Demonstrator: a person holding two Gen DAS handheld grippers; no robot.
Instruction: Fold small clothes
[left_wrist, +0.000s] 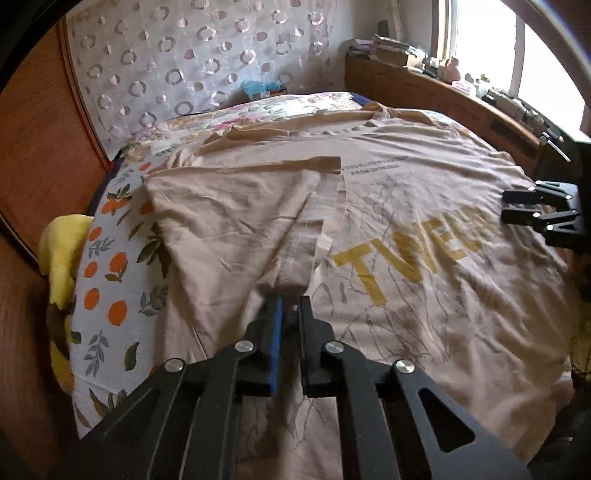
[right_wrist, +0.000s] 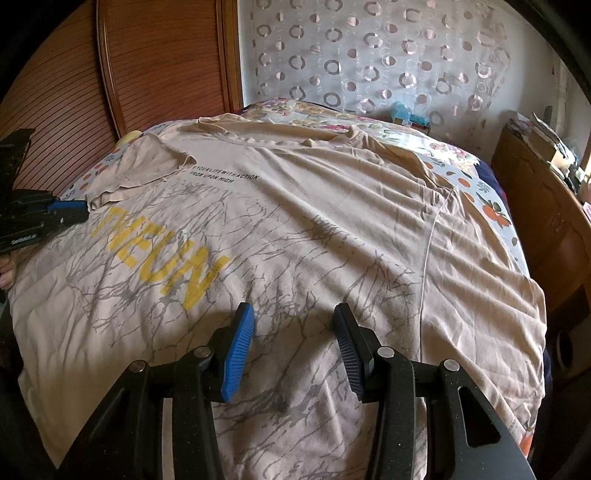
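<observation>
A beige T-shirt (right_wrist: 314, 229) reading "FROM UPON HIGH" is lying spread across the bed (left_wrist: 110, 258). The left gripper (left_wrist: 290, 299) is pinching its folded-over sleeve (left_wrist: 236, 221); the right gripper (right_wrist: 293, 325) is hovering half-open, gripping nothing

I'm working in a home bedroom: a bed (left_wrist: 110, 280) with an orange-print sheet, a wooden headboard (right_wrist: 159, 70), a circle-patterned curtain (right_wrist: 369, 62), and a cluttered wooden shelf (left_wrist: 436, 92) under the window (left_wrist: 487, 48).

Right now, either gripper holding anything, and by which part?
Left gripper pinches the T-shirt by its folded-over sleeve edge. Right gripper is open, holding nothing.
</observation>
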